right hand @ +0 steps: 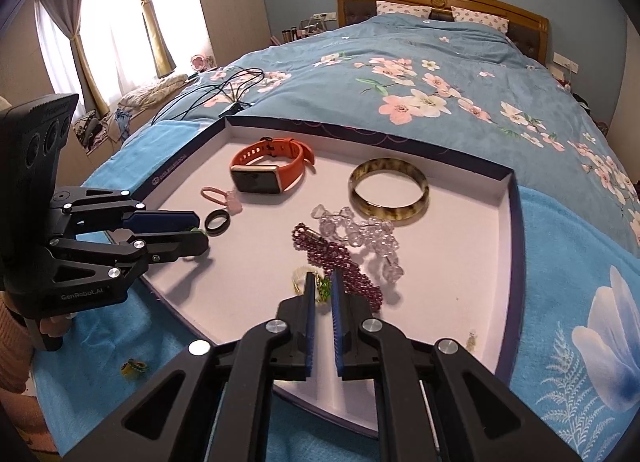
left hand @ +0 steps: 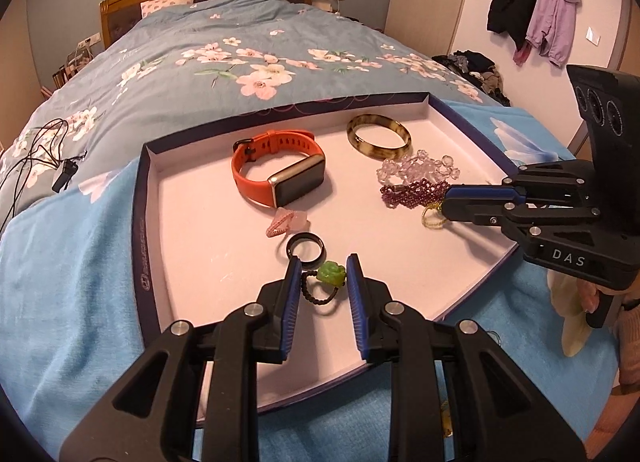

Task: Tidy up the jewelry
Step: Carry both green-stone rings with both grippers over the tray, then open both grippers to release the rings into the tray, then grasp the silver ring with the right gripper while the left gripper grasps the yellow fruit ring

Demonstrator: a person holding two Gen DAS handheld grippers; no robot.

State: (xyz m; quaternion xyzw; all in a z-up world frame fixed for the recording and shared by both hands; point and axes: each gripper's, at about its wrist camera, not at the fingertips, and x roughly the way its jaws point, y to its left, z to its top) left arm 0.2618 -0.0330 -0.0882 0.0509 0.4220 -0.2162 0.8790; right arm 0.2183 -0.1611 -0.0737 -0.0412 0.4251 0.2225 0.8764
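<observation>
A white tray (left hand: 192,197) with a dark rim lies on the bed and holds the jewelry. My left gripper (left hand: 321,268) is open, its fingers either side of a green-stone ring with a black beaded band (left hand: 330,276). A black ring (left hand: 306,248) lies just beyond it. My right gripper (right hand: 321,282) is nearly shut on a yellow-green beaded ring (right hand: 320,288), also seen in the left wrist view (left hand: 432,217). Purple beads (right hand: 340,262), clear crystal beads (right hand: 360,229), a tortoiseshell bangle (right hand: 390,195), an orange smartwatch (right hand: 266,169) and a pink charm loop (right hand: 224,197) lie in the tray.
A blue towel (right hand: 568,262) lies under the tray on the floral bedspread (right hand: 400,73). A small yellow-green trinket (right hand: 134,368) lies on the towel left of the tray. Black cables (right hand: 224,93) lie on the bed beyond. A tiny pale charm (right hand: 473,340) lies near the tray's right edge.
</observation>
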